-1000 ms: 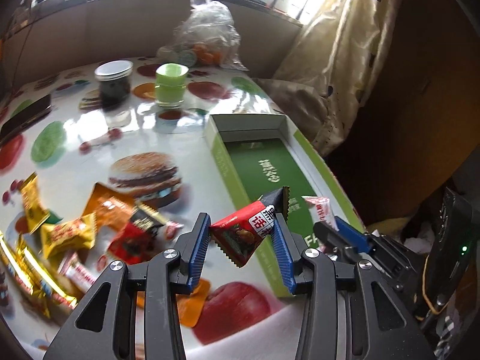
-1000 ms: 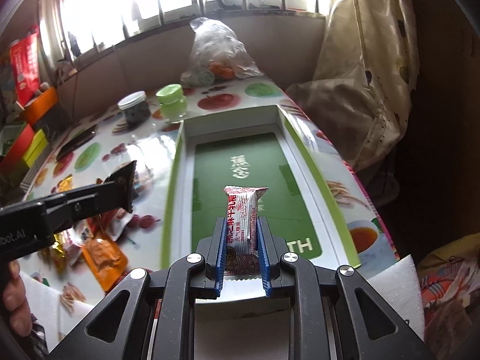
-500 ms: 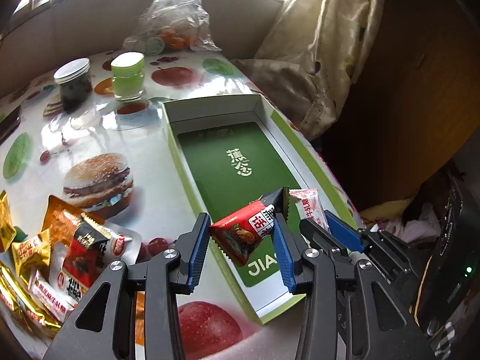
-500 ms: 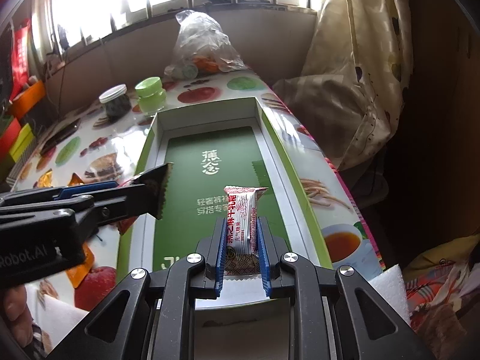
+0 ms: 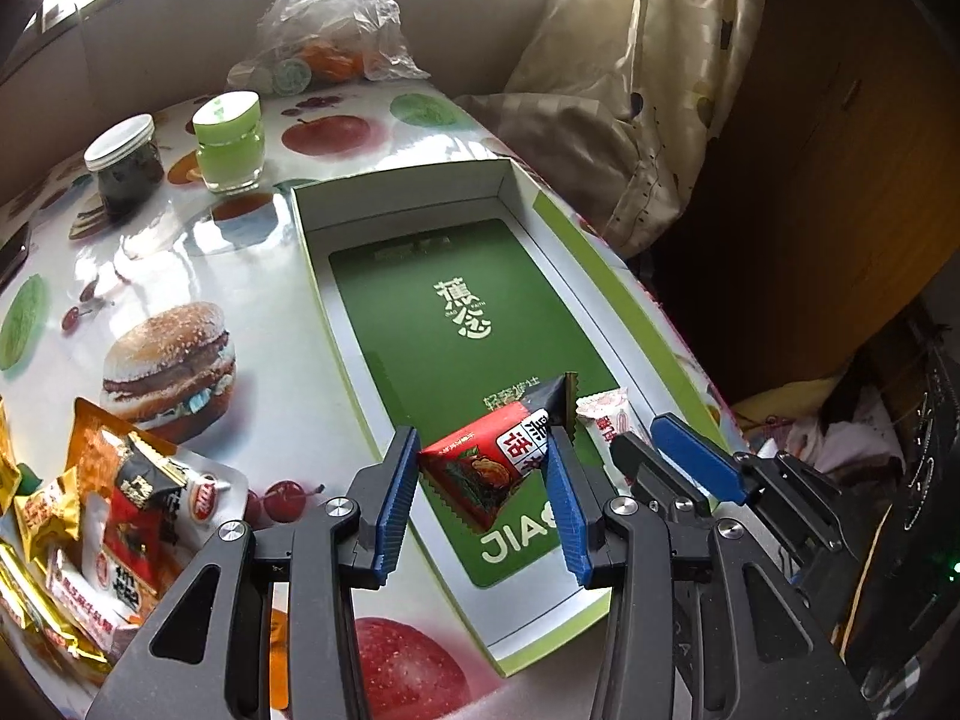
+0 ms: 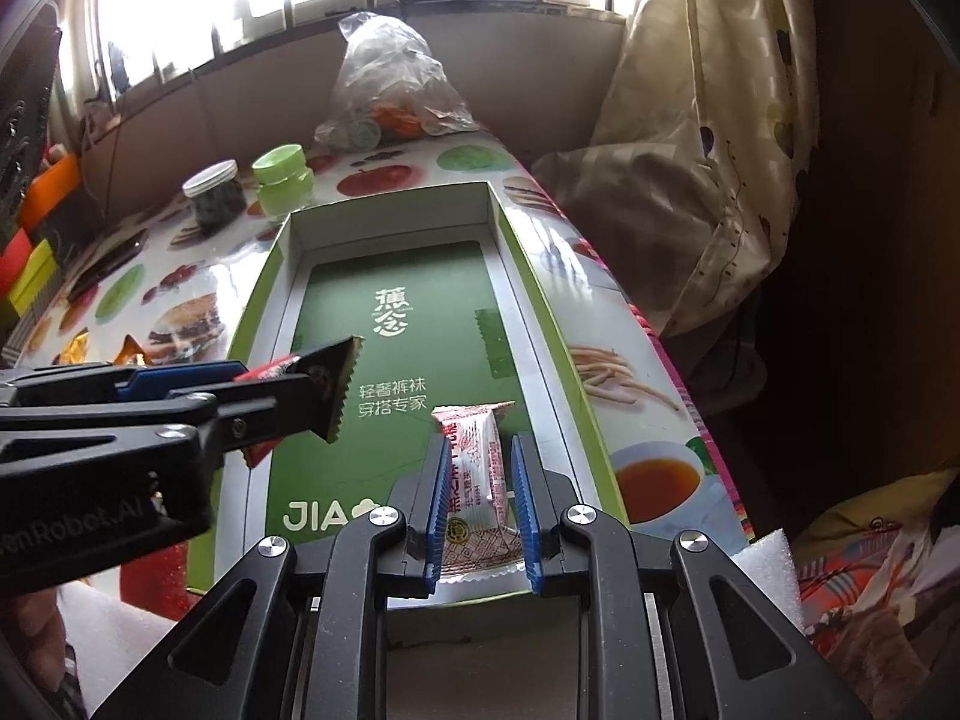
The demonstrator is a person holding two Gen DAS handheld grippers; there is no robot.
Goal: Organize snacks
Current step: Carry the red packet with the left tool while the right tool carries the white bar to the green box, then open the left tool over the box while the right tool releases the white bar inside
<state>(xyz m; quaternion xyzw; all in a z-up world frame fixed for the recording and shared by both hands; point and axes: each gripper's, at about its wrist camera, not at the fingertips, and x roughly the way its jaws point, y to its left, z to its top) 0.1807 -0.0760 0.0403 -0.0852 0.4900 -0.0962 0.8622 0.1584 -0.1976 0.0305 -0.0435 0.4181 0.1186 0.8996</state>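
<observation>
Over the near end of the open green box (image 5: 543, 222) I have both grippers hanging side by side, each with one snack. My left gripper (image 5: 480, 468) has its blue pads partly apart and pressed against a red and black packet (image 5: 492, 468), which sits crosswise between them, one serrated black end sticking up past the right pad. My right gripper (image 6: 480, 480) is nearly closed, pinching a single white and red wrapper (image 6: 477, 474) upright between its pads. Both snacks are held above the box's green floor; I can't tell whether either touches it. In the right wrist view the left gripper comes in from the left edge, its packet's black end over the printed lettering.

The box itself lies on a table (image 5: 150, 264) with a fruit and burger print. I count nothing lying inside the box apart from its own green liner.

To the left of the box, at the table's near edge, sits one loose pile of snack packets (image 5: 102, 510): gold, orange, red and white ones overlapping, too jumbled for me to count exactly. Beyond the box's far left corner stand two jars just beside each other: one dark jar (image 5: 123, 165) with a white lid and one green jar (image 5: 231, 141). Further back, one clear plastic bag (image 5: 330, 24) rests against the wall.
</observation>
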